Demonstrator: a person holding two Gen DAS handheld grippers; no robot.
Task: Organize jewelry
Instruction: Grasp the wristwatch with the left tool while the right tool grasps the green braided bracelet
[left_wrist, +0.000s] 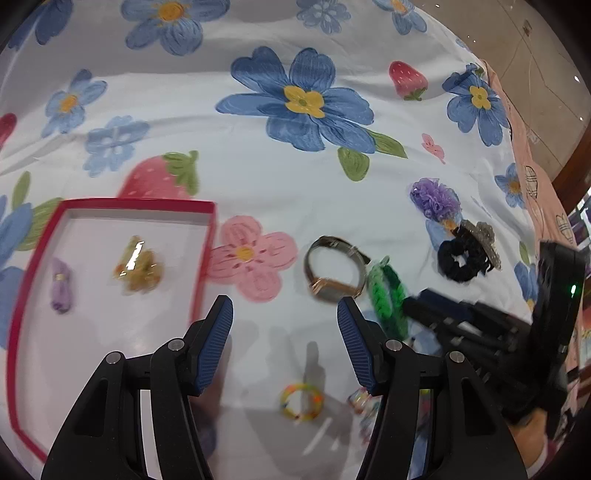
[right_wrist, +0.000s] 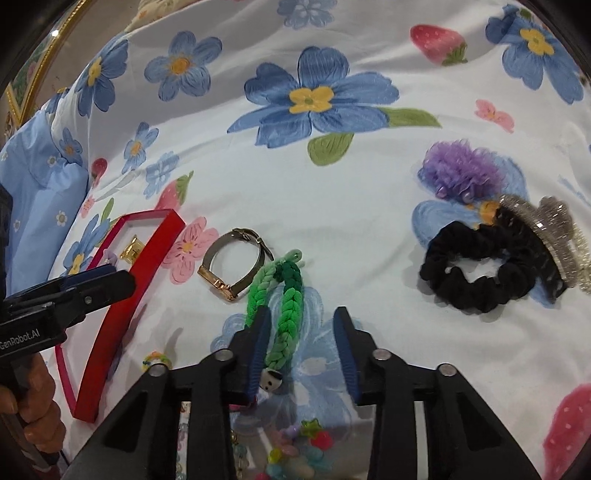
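The green braided bracelet (right_wrist: 284, 306) lies between the half-closed right gripper (right_wrist: 303, 347) jaws, ungripped, and could slip sideways off one strand.

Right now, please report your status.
Left tool open, empty. Right tool open around green bracelet, not clamped. Watch lies close beside it.

Both wrist views steep down, close over floral sheet (left_wrist: 258, 192); shared: watch (left_wrist: 332, 271), green braid (right_wrist: 284, 295), red box (right_wrist: 122, 295)

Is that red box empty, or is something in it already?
Not empty. The red box already holds a gold piece and a small purple piece.
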